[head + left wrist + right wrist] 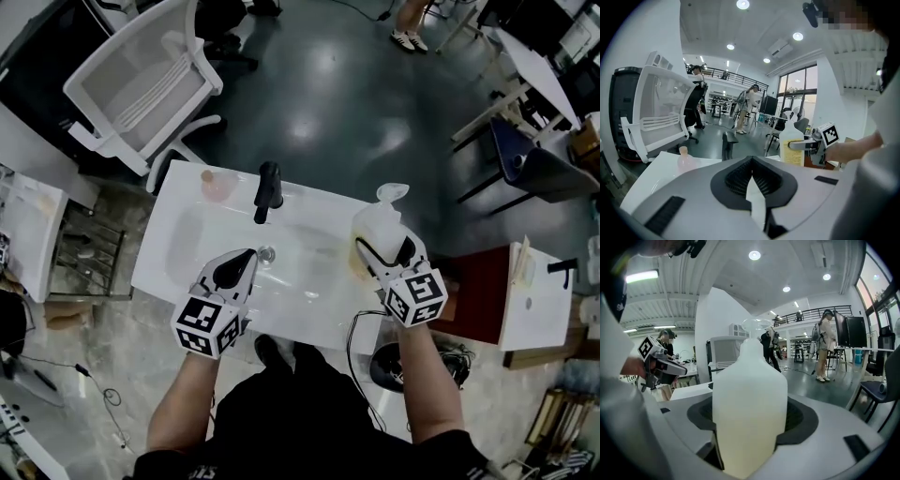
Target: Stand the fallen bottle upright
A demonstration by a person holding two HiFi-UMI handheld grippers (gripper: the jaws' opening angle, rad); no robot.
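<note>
Right gripper view: right gripper (750, 437) pinches bottle (750, 380), upright at right edge of counter (169, 272); only release seems left; left gripper (752, 180) pressed together, empty

A: What is seen of the bottle (750, 408)?
B: Smooth, milky, translucent plastic, matt. The basin (183, 255) is finished in glossy white; the tap (269, 190) in matt black.
A: And the floor (319, 103)?
B: Dark, polished to a sheen.

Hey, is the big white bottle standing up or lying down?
Upright: the bottle is vertical, neck up, clamped by the right hand-held gripper.
</note>
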